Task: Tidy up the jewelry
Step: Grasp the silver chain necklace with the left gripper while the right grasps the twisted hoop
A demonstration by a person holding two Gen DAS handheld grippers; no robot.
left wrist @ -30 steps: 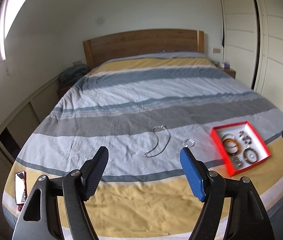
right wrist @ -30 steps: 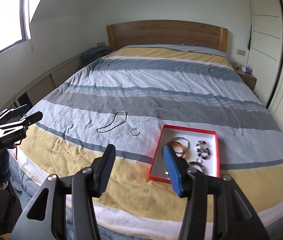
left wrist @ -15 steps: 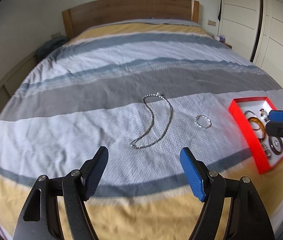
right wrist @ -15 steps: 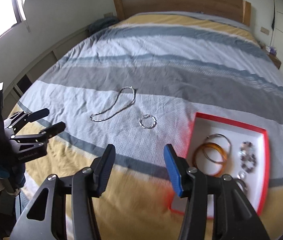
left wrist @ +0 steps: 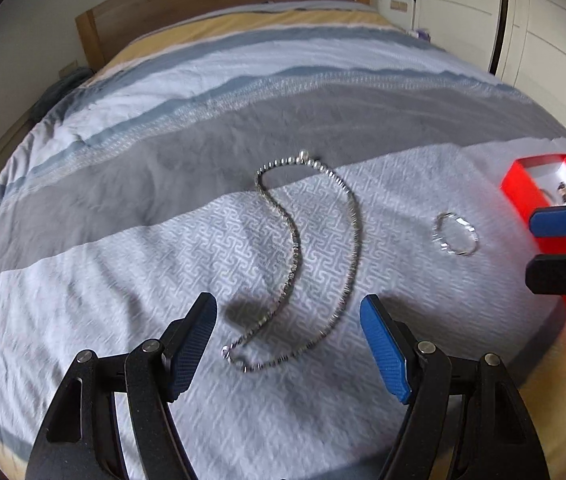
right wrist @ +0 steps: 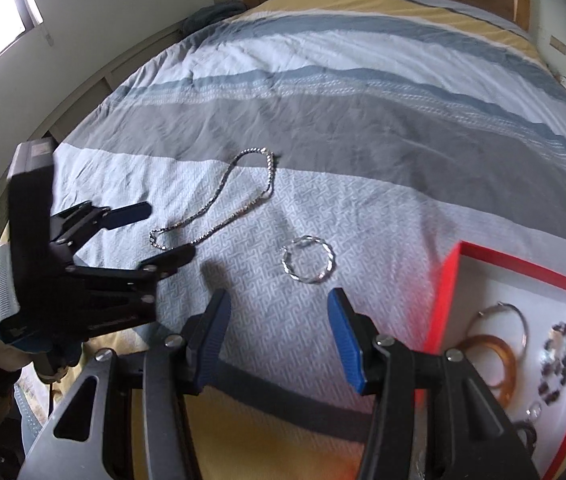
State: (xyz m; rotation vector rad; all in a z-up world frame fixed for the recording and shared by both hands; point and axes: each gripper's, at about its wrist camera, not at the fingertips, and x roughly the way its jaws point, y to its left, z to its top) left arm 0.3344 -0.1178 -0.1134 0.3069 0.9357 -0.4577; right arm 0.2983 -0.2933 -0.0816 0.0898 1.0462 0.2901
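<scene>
A silver chain necklace lies looped on the striped bedspread. My left gripper hovers open just above the chain's near end, which shows between the fingers. A twisted silver bracelet lies to the right of the chain. My right gripper stands open just short of the bracelet, with nothing between its fingers. A red-rimmed white tray at the right holds an amber bangle, a thin silver bangle and a dark beaded bracelet.
The bed fills both views, with a wooden headboard at the far end. White wardrobe doors stand at the right. A gloved hand holds the left gripper at the bed's near edge.
Both grippers have come down and forward toward the bedspread. The left one has closed in over the necklace, the right one on the bracelet. Neither jaw gap has changed.
</scene>
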